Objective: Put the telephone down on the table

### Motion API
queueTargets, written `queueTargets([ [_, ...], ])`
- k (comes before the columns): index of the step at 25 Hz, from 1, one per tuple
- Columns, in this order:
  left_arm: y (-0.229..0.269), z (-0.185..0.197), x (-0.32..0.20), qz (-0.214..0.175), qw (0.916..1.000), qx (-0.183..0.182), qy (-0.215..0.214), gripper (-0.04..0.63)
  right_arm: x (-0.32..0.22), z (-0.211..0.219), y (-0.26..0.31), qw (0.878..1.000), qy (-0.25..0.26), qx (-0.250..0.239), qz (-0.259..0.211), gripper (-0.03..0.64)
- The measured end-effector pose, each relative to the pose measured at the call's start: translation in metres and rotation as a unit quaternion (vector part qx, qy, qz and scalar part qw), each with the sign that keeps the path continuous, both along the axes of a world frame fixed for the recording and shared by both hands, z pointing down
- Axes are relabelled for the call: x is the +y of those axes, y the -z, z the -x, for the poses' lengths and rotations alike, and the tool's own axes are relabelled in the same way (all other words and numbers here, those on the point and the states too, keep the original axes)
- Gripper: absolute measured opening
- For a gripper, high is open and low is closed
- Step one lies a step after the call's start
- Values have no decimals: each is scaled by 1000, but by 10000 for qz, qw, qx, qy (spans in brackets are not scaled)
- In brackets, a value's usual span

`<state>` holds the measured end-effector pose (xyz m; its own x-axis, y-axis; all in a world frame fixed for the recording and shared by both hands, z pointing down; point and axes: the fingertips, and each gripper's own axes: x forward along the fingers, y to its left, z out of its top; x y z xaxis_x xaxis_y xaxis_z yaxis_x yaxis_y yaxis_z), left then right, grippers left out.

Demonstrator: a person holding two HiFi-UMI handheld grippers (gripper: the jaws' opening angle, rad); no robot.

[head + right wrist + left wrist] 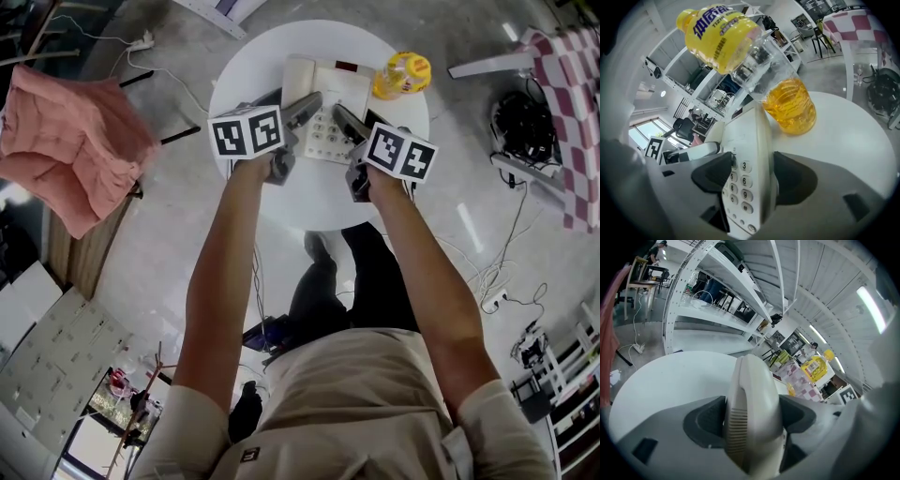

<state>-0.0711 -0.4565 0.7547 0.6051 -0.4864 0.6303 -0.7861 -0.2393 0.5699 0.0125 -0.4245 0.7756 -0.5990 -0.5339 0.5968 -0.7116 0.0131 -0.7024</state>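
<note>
- Telephone (pixel 328 98): over the tabletop's (pixel 248 70) far half, beside bottle (pixel 401 75).
- Left gripper (pixel 302 111): clamped on its handset side; right gripper (pixel 349 122): clamped on its keypad side.
- Step, judged: set-down pending; next, lower flat, then open both.

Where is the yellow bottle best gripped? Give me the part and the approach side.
Probably the body of the yellow bottle below its label, jaws level, coming from the right: it stands upright on the table, and the telephone crowds its left side.
</note>
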Motion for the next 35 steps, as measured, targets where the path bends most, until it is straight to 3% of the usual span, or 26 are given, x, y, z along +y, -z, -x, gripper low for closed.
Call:
queueTargets([
  [15,-19,2,-2,90,9992,367,160,341,-7,2,-10,9996,111,246,-86,262],
  [20,-14,9,-3,-84,9997,106,208,341,-7,2,-9,9994,152,315,-60,264],
  [23,-11,11,5,-116,9997,132,168,341,-5,-2,-6,9986,216,477,-86,268],
  [27,6,23,10,-277,9994,29,206,341,-5,-8,5,9970,263,681,-239,220],
  [35,57,54,25,-641,9972,-165,341,341,0,-22,36,9948,197,918,-399,189],
])
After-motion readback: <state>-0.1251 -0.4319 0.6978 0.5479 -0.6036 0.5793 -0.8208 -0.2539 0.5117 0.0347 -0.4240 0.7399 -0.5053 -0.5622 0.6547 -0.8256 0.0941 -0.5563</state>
